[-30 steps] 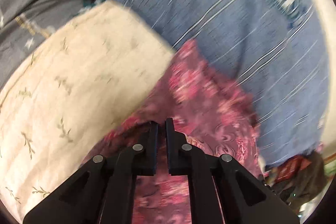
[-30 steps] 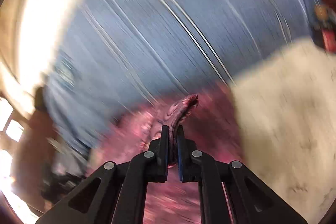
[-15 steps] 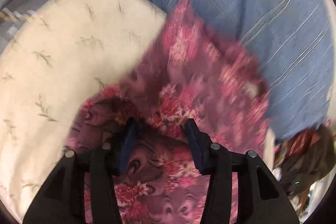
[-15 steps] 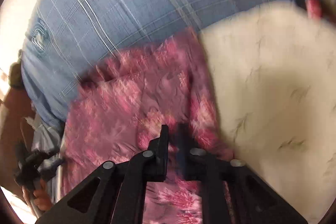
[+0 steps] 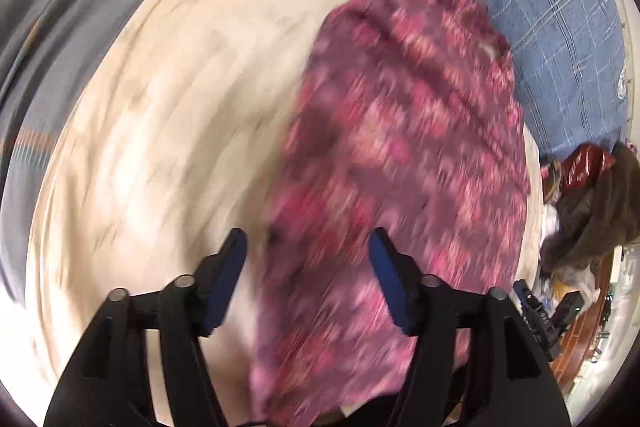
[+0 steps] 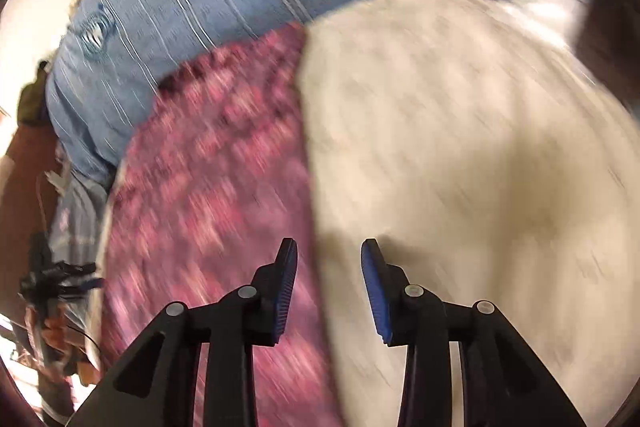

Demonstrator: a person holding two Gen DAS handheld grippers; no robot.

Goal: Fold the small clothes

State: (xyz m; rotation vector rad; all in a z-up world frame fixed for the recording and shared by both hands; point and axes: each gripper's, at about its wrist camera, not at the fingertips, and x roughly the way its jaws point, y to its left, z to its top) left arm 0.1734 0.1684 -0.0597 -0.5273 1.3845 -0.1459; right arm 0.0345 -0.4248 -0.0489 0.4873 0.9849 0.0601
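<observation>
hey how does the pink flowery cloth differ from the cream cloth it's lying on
The pink floral cloth is dark magenta with a busy pattern; the cream cloth is pale and nearly plain. The pink cloth is the smaller and lies on top along one side, while the cream cloth spreads wide beneath it. Both lie flat and loose: the left gripper and right gripper stand with jaws open, holding neither.

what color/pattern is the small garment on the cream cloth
Pink and purple floral garment, blurred; clearest in the left wrist view.
</observation>
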